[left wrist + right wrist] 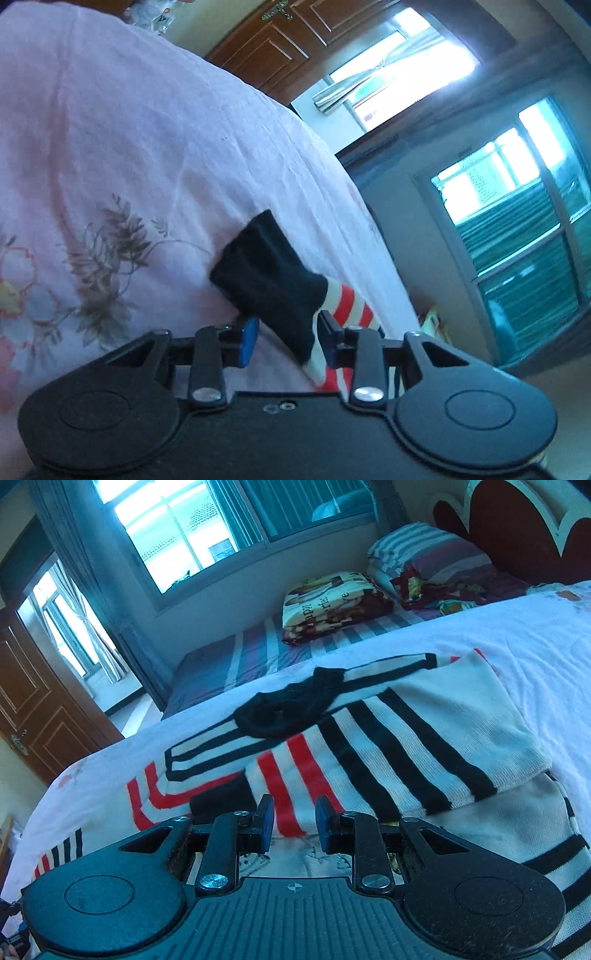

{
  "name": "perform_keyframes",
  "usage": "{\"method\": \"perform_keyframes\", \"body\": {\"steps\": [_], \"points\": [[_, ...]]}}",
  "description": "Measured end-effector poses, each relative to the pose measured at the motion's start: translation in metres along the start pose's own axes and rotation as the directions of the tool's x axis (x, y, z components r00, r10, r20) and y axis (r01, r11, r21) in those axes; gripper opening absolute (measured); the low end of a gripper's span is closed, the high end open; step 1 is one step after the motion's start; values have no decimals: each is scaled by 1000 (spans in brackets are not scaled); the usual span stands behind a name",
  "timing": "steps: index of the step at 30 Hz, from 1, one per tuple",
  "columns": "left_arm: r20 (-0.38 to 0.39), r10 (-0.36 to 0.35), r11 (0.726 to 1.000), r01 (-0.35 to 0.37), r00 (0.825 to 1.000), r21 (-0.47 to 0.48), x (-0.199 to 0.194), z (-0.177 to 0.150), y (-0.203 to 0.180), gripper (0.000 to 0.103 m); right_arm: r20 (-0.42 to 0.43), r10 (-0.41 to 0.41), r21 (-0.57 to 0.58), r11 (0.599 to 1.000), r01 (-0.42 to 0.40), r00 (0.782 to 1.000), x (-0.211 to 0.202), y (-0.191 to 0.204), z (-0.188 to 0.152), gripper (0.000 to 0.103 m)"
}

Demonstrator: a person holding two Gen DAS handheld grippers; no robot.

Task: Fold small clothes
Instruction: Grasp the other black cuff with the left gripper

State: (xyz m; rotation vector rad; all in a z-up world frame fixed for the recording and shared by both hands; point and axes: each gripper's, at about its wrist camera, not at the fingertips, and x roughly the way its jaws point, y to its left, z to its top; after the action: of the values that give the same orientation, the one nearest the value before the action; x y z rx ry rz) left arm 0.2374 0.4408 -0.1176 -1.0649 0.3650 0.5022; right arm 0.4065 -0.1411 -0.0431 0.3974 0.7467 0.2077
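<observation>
In the right wrist view a white knitted sweater (388, 738) with black and red stripes lies flat on the pink floral bedsheet (535, 635). One part of it is folded over, and its black collar (291, 709) is bunched at the middle. My right gripper (295, 825) hovers low over its near edge, open a little with nothing between the pads. In the left wrist view, which is rolled to one side, the sweater's sleeve with its black cuff (266, 273) and red-and-white stripes (347, 302) runs between the fingers of my left gripper (288, 338). That gripper is open, with sheet showing beside the blue pad (248, 341).
Beyond the pink sheet is a striped bed (251, 653) with a folded printed blanket (332, 605), a striped pillow (417, 550) and a red headboard (517, 524). Windows (177, 528) and a brown wooden door (33, 709) line the far side. The bed's edge drops off near the left gripper.
</observation>
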Motion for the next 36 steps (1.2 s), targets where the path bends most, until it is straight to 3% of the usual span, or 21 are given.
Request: {"method": "perform_keyframes", "body": {"steps": [4,6,8,11,16,20,24,28,32,36], "points": [[-1,6,1000,-6,1000,-27,16,8,7,10,-1,-17,-7,1000,17,1000,6,3,1,24],[0,2,999,-2,1000,-34,17,9,11,7,-8,-23,6,1000,23,1000,8,-1,-1,24],[11,27,999,-28,1000,33,13,6,-6,5,-14,-27,17,999,28,1000,9,-6,-3,24],[22,-57,990,53,998,132,-2,-9,-45,5,-15,-34,25,999,35,999,7,-14,-7,24],[-69,-172,906,185,983,381,-5,-62,-134,5,-14,-36,52,998,37,999,2,-31,-9,24],[-167,-211,830,267,963,490,7,-119,-193,5,-2,-29,77,997,29,1000,-9,-48,-4,24],[-267,-220,781,333,938,528,23,-177,-234,5,10,-10,97,995,9,1000,-19,-63,0,24],[-359,-204,725,387,911,570,44,-230,-265,5,6,-2,107,994,1,1000,-24,-77,3,24],[-424,-173,687,418,889,595,62,-276,-278,5,7,2,156,988,-3,1000,-25,-95,5,24],[-462,-107,652,413,881,637,76,-314,-283,5,10,33,199,979,-35,999,-26,-110,9,24]]}}
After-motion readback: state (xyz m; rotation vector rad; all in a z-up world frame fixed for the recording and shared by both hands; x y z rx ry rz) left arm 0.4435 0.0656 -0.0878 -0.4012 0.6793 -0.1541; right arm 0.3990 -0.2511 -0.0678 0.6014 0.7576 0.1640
